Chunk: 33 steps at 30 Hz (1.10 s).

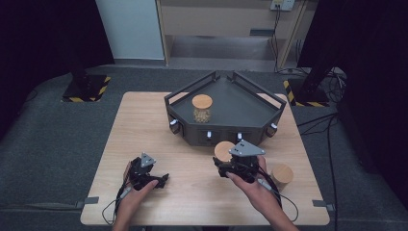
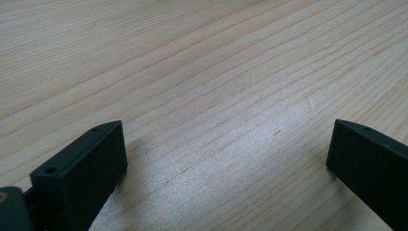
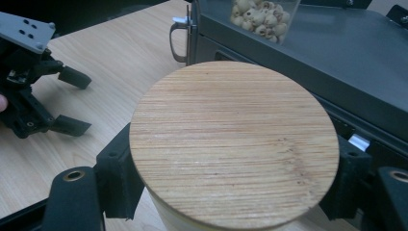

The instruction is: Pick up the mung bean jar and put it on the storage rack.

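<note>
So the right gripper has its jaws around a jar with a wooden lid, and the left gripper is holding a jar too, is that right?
Only the first half. The right gripper does have its jaws on either side of the lidded jar, but the left gripper holds nothing: the left gripper view shows its jaws wide apart over bare table.

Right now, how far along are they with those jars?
It looks like jars are going onto the dark tray. One jar of pale balls already stands there. The right gripper is closed around a second jar. A third jar waits on the table beside it. The left gripper is open and idle.
</note>
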Motion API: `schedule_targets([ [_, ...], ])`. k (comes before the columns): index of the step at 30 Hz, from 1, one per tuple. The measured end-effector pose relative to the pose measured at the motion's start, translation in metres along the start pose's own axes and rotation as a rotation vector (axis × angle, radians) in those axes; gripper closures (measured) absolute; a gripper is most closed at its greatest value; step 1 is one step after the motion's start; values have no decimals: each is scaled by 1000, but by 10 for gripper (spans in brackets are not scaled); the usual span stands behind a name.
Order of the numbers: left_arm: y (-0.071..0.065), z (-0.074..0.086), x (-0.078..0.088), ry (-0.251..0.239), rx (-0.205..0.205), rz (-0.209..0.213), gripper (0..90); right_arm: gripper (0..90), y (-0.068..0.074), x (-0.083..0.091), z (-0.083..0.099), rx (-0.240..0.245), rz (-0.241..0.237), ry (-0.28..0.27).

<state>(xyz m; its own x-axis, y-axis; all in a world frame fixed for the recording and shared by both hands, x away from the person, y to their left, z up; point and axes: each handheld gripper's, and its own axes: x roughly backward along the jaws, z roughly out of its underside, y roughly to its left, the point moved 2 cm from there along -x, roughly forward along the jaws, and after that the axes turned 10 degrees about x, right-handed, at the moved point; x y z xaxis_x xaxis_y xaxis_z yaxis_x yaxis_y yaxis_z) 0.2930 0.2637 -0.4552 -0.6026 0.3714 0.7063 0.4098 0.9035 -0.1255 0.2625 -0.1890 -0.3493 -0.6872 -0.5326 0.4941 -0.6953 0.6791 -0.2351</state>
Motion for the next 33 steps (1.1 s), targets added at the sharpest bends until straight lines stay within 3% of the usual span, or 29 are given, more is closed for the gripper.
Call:
schedule_targets([
  [13,0,0,0,0,0,0,0,257,-15,1,-16,-12,12,-15],
  [33,0,0,0,0,0,1,0,257,-23,-2,-43,-25,54,-29],
])
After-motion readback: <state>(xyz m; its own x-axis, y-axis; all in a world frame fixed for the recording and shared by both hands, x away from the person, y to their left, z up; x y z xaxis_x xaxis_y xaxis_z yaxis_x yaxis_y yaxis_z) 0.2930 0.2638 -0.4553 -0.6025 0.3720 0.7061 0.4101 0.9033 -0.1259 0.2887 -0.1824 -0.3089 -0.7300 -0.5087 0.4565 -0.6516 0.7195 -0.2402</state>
